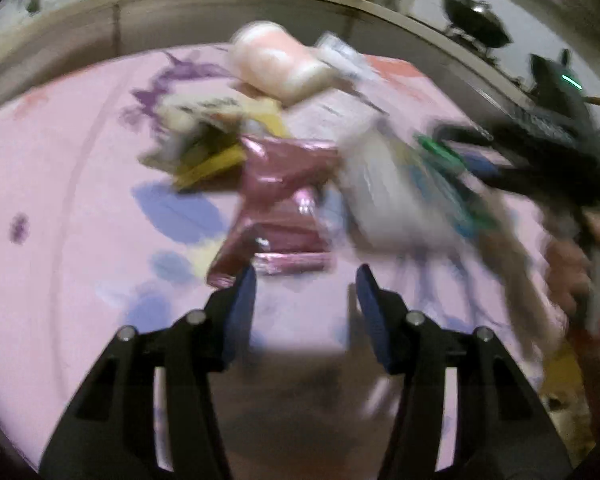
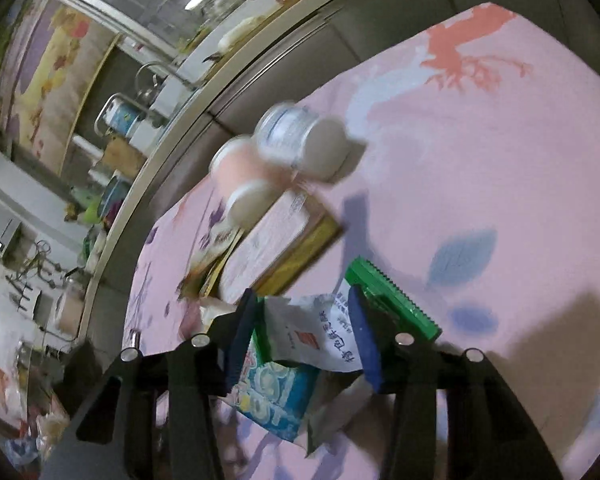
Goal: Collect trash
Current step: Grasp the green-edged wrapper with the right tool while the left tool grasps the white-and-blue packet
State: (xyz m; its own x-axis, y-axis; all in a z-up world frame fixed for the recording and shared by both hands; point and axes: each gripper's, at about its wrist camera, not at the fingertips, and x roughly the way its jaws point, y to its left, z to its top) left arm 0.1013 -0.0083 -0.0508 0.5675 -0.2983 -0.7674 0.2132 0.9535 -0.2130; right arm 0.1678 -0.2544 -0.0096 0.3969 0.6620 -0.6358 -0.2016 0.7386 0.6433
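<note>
**Wrappers on the pink cloth, two grippers above them**

While the left gripper (image 1: 306, 280) hangs over the pink flowered cloth (image 1: 60, 200) with its blue pads spread wide and nothing between them, a shiny pink foil wrapper (image 1: 284, 200) lies just beyond its fingertips, touching no pad. Farther away in the left wrist view lie a yellow packet (image 1: 212, 164) and a pale pink bottle (image 1: 276, 64) on its side; everything there is blurred. To the right of the foil wrapper, a white and green bag (image 1: 396, 192) is seen at the right gripper (image 1: 452, 148), which comes in from the right.

In the right wrist view the right gripper (image 2: 302, 300) has its pads apart, and a white wrapper with printed characters (image 2: 316, 332) sits between them, together with a blue and white packet (image 2: 276, 396) below and a green serrated strip (image 2: 396, 300) at the right pad. I cannot tell whether the pads really press the wrapper. At the far side a white-capped bottle (image 2: 300, 136) lies beside the pale pink bottle (image 2: 240, 176), both resting against a flat yellow-edged box (image 2: 284, 240).
</note>
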